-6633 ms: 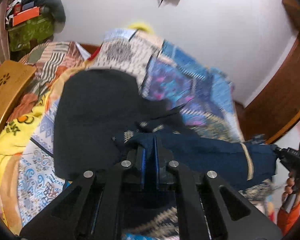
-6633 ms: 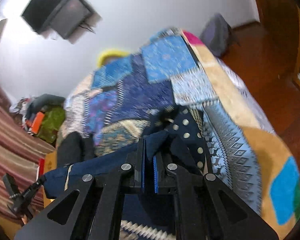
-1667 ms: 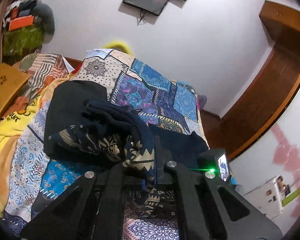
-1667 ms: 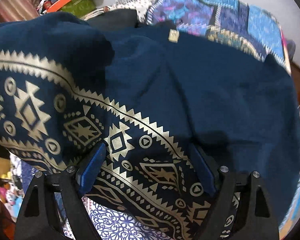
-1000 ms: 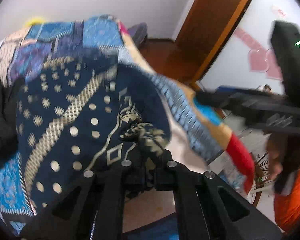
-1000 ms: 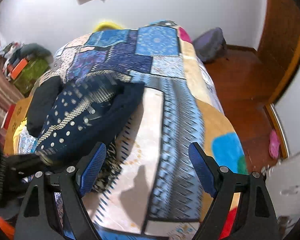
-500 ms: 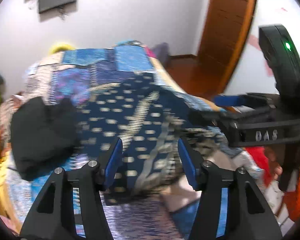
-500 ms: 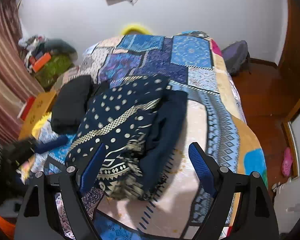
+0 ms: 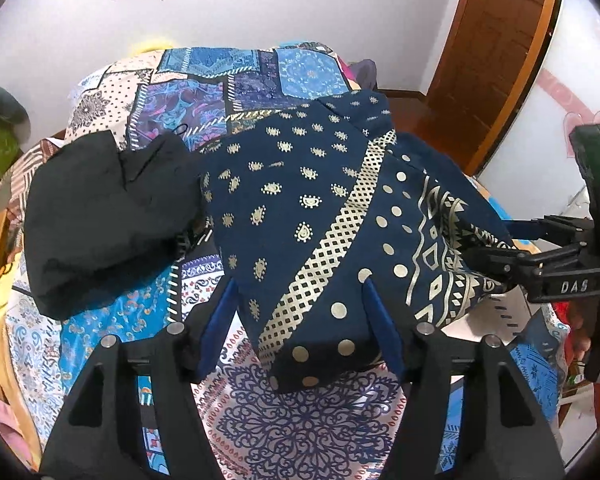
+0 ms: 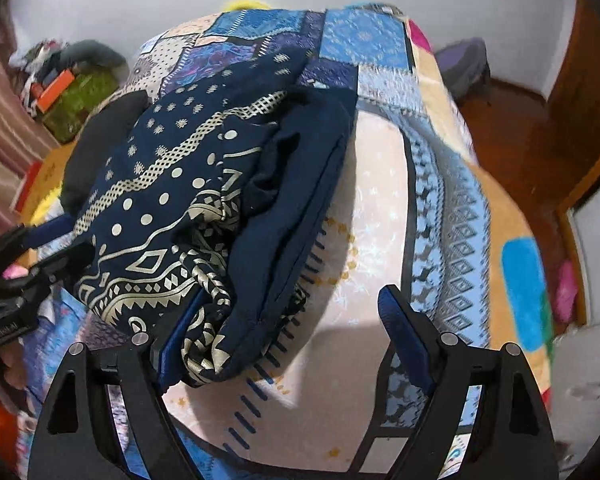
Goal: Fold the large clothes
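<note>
I have the bed [image 9: 260, 76] under me, its patchwork quilt [image 10: 452, 184] bare on the right. The navy garment [image 9: 308, 216] lies bunched across the middle, a black garment [image 9: 100, 208] just left of it. I judge the fold only half made: the cloth is down but lumpy, with loose layers at the near edge. My left tool [image 9: 300, 328] has just been opening; its jaws stand well apart astride the near corner of the navy cloth, not pressing it. My right tool [image 10: 288, 344] is spread wide, its left finger against the near hem, clamping nothing. Next I need to pick clean edges, pinch both and flatten the bundle before folding again.
</note>
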Tool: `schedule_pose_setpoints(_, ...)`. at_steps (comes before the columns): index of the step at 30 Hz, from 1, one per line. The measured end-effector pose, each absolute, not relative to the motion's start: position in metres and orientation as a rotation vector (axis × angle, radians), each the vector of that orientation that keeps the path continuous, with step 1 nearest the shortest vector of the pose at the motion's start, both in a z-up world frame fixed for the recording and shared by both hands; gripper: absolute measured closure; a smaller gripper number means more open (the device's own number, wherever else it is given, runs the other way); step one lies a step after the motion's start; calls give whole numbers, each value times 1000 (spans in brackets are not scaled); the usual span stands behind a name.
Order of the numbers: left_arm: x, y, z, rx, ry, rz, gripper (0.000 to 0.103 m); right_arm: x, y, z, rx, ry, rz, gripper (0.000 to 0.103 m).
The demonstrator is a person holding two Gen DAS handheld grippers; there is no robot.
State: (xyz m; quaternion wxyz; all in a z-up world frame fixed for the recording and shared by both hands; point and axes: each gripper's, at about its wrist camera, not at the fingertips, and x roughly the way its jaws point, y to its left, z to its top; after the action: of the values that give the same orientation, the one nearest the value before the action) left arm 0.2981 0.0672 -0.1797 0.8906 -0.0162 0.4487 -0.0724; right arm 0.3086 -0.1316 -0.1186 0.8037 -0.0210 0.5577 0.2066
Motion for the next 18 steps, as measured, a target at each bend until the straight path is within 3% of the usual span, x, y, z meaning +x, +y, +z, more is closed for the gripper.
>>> schedule_pose_setpoints(9,311,82,-159,16,862,-92,39,330,-116,-115,59,1188,485,20)
schedule_pose_setpoints(15,347,113,-184,-191,968,-134,38,348,-111,-133,147,1246,509,20)
schedule_pose_setpoints(18,359,127,-198,-349,999,-181,29,359,-116,-143,226,1292,531,20)
